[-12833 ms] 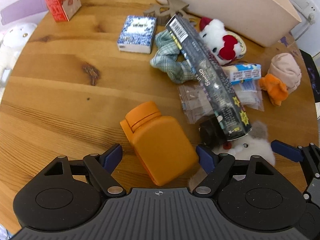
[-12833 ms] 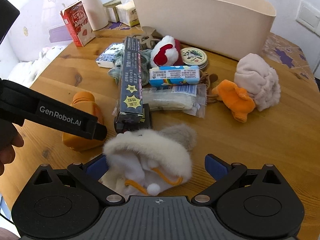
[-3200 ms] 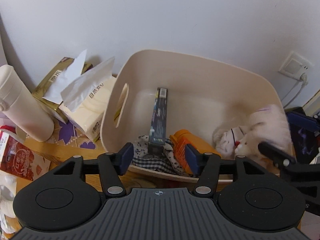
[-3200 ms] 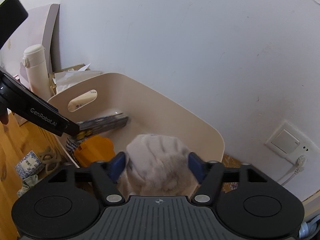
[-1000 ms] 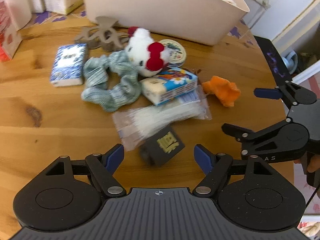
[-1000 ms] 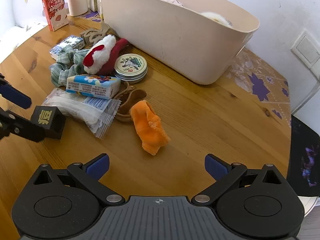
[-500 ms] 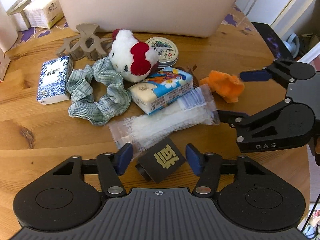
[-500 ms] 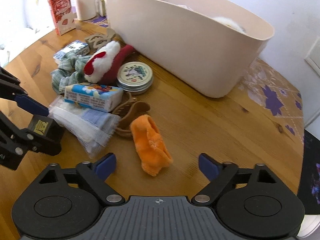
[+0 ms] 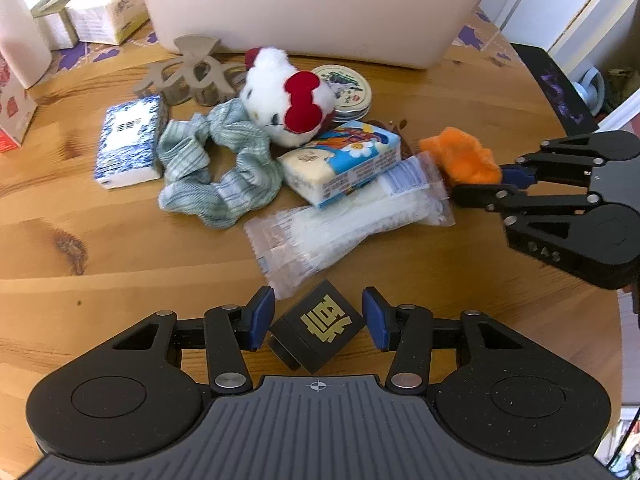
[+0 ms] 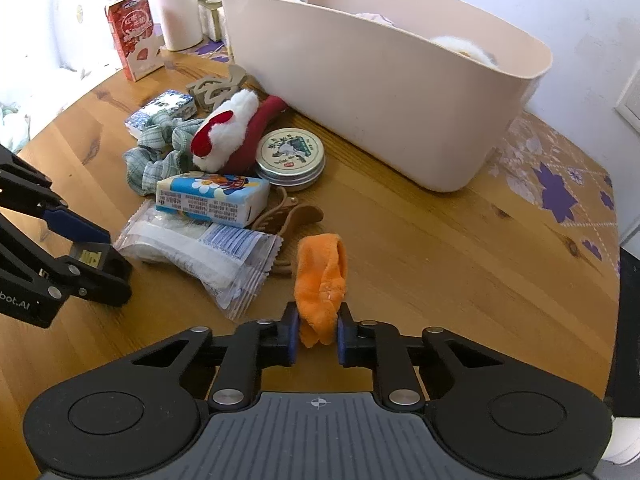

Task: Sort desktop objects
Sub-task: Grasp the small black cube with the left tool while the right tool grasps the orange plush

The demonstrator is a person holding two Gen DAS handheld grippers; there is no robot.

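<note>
- R gripper (image 10: 317, 334): jaws have just been closing, now clamped on near end of orange cloth (image 10: 322, 280); pads press both sides, rest of cloth lies on table (image 10: 460, 264) ahead of the fingers
- L gripper (image 9: 316, 318): jaws have just been closing, about half open around black cube (image 9: 316, 330) w/ gold character on top; cube sits between the blue pads, corner-on; small gaps seem to show each side, contact can't be told for sure
- In R view the L gripper (image 10: 86, 258) is at far left, cube only partly seen between its fingers
- In L view the R gripper (image 9: 508, 182) comes in from right, tips at the orange cloth (image 9: 460, 156)
- Beige bin (image 10: 384, 76) at back of table, upright; some white/fluffy stuff shows over its rim
- Pile between grippers and bin: clear plastic pack (image 9: 344, 224) just ahead of cube; tissue pack w/ cartoon print (image 9: 344, 160) lying partly on it; green scrunchie (image 9: 216, 168) to its left; white plush w/ red bow (image 9: 290, 96) behind; round tin (image 9: 346, 86) beside plush, near bin wall
- Blue-white tissue pack (image 9: 128, 142) left of scrunchie, touching or nearly
- Tan hair claw (image 9: 192, 76) behind that, close to bin
- Brown clip (image 10: 294, 212) between tin and orange cloth, partly under tissue pack
- Red carton (image 10: 134, 34) and white flask (image 10: 176, 4) at far left back, well apart from pile
- Tissue boxes (image 9: 108, 20) left of bin
</note>
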